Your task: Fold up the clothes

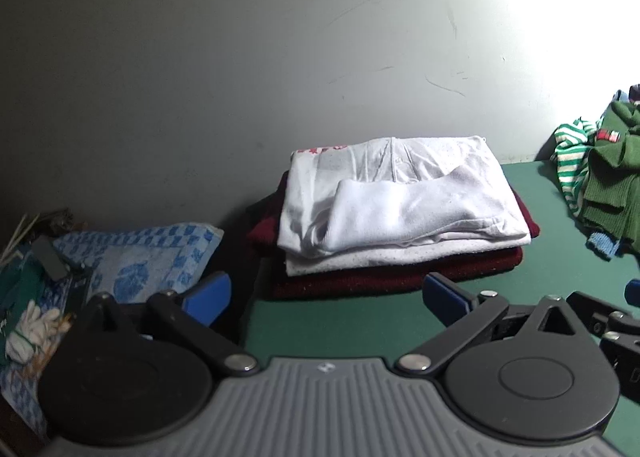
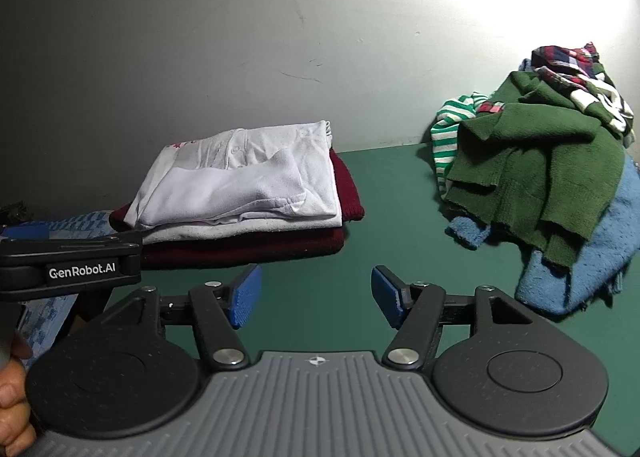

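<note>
A folded white garment [image 1: 400,201] lies on top of a folded dark red garment [image 1: 384,277] on the green table [image 1: 340,325], against the wall. The stack also shows in the right wrist view, the white garment [image 2: 240,185] over the red one [image 2: 248,249]. A heap of unfolded clothes sits at the right: a green sweater [image 2: 536,161], a green-and-white striped piece [image 2: 448,137], a plaid piece [image 2: 568,61] and a blue piece [image 2: 580,257]. My left gripper [image 1: 326,297] is open and empty just in front of the stack. My right gripper [image 2: 316,293] is open and empty over bare table.
A blue-and-white checked cloth [image 1: 148,261] lies left of the stack with a small dark object [image 1: 50,261] and other clutter on it. The grey wall [image 1: 280,57] stands right behind the clothes. The left gripper's body [image 2: 68,265] shows at the right wrist view's left edge.
</note>
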Motion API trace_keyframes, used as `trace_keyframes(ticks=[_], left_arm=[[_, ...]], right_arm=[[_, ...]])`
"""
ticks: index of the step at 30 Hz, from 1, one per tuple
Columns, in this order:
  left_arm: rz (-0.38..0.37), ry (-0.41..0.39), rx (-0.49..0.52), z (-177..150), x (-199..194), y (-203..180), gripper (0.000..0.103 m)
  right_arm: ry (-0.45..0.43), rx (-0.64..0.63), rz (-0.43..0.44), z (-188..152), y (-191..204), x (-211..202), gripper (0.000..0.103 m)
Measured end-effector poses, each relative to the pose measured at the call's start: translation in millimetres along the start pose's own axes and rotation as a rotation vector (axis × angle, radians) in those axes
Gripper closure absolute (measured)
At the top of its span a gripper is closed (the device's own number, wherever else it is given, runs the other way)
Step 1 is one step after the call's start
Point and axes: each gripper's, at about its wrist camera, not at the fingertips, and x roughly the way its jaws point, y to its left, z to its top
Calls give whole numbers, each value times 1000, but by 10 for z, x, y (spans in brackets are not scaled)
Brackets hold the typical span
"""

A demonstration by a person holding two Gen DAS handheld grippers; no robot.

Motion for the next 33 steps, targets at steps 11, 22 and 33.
trace_keyframes(ticks=[11,22,33], left_arm=[[-15,52,-89,-162,-302,140,0],[-49,73,-105,-284,-493,157,0],[-2,72,-150,-377,-880,126,0]], right_arm=[[-47,-43,-56,-158,117,-387,17],[91,-90,-68,-172,157,-444,16],[47,-95,13,-208,43,-699,16]])
